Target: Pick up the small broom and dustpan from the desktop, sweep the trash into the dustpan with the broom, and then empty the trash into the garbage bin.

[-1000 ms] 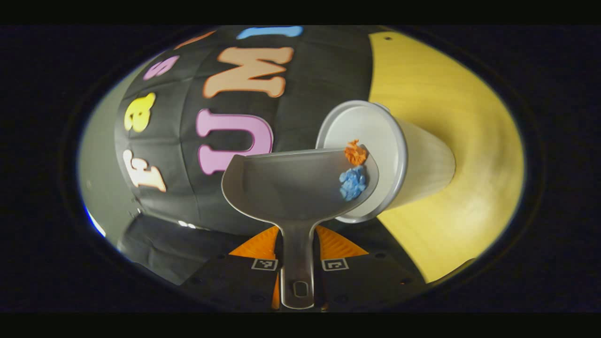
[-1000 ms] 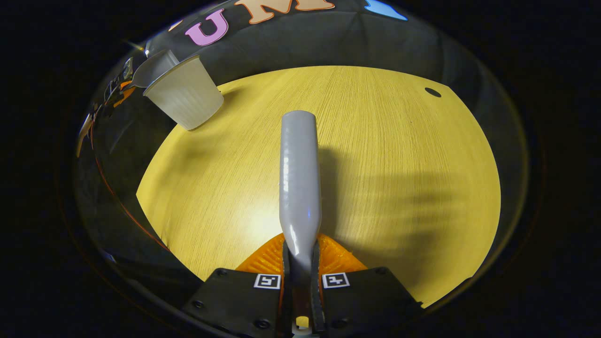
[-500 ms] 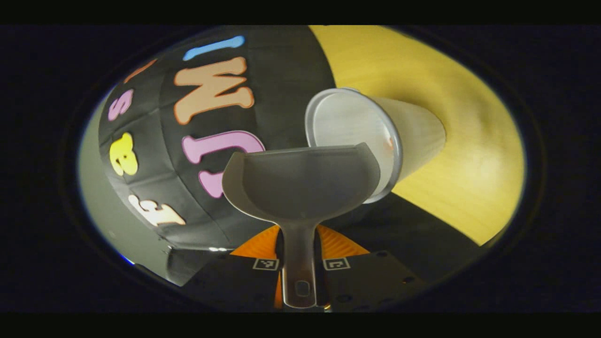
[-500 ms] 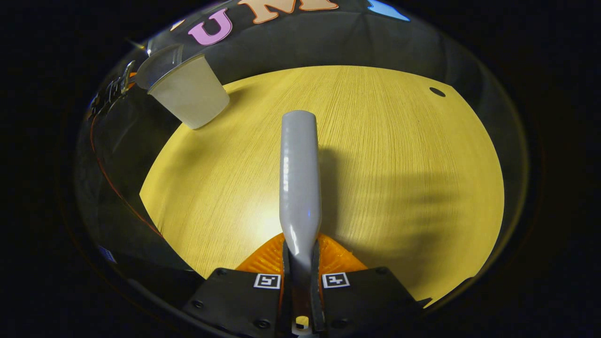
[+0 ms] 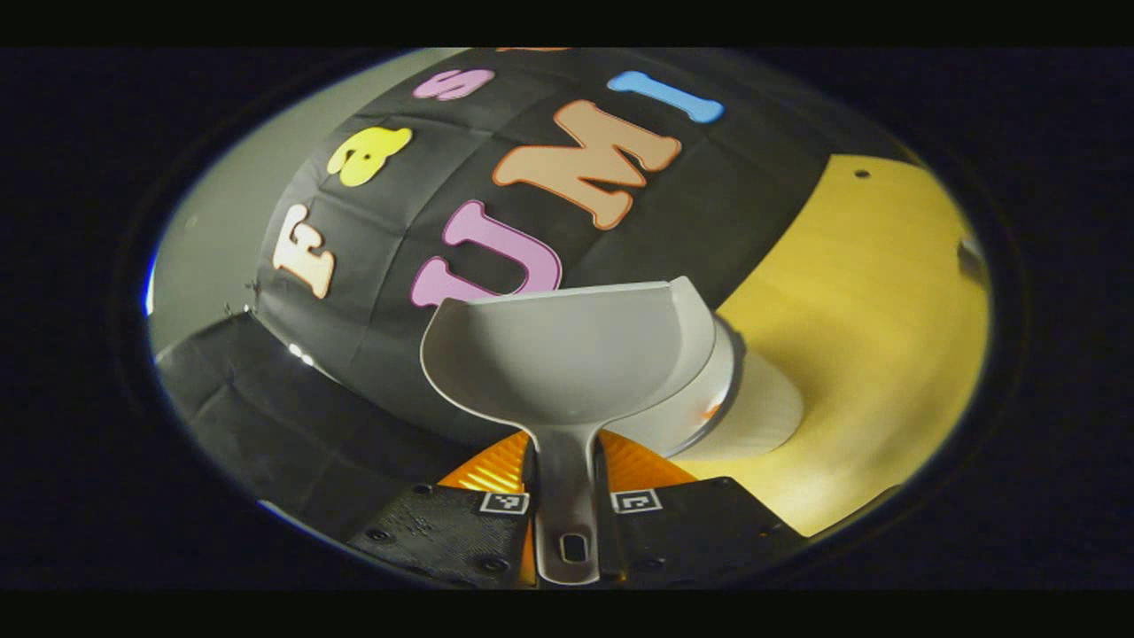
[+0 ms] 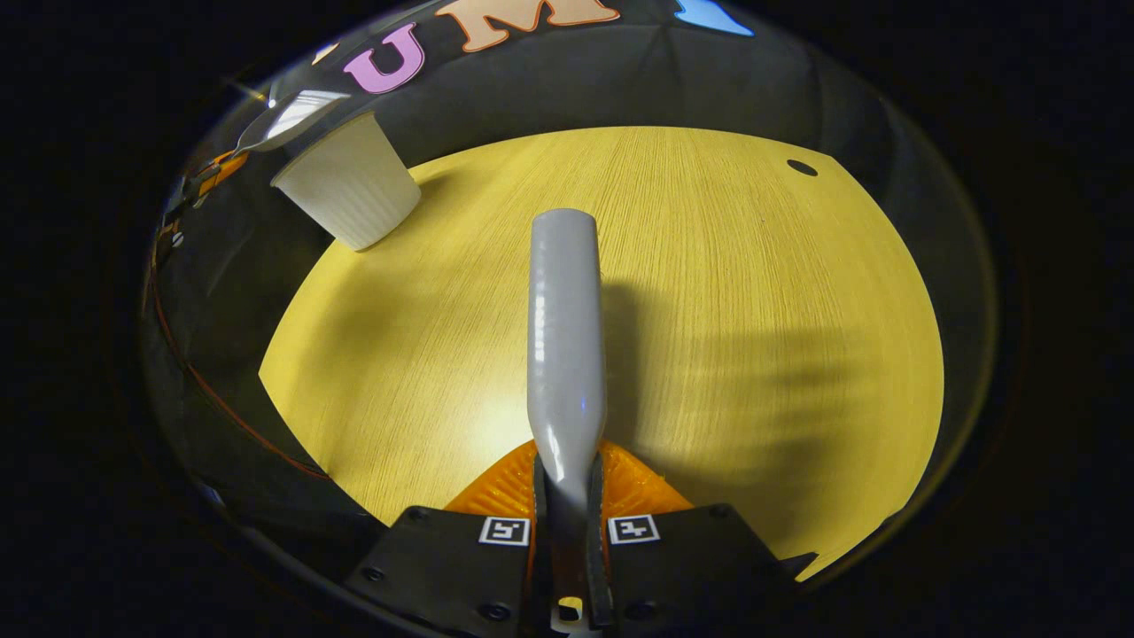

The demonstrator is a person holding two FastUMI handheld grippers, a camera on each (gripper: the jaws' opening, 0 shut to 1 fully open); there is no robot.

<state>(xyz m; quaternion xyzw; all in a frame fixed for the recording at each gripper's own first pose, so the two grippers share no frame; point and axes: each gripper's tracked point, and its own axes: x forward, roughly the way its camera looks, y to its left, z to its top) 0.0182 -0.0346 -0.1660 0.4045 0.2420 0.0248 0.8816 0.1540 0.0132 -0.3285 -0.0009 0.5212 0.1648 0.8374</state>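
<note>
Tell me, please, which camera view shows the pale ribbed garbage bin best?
The right gripper view: the pale ribbed garbage bin stands whole and upright on the yellow wooden desktop, with the grey plastic dustpan above its rim. In the left gripper view, the dustpan hides most of the bin, leaving part of its rim and wall.

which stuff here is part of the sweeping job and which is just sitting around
Part of the job:
- dustpan, handle clamped by the left gripper
- broom handle, clamped by the right gripper
- garbage bin, the pale ribbed cup on the desktop, with the dustpan above it

Just there:
- wooden desktop
- small dark hole in the desktop
</note>
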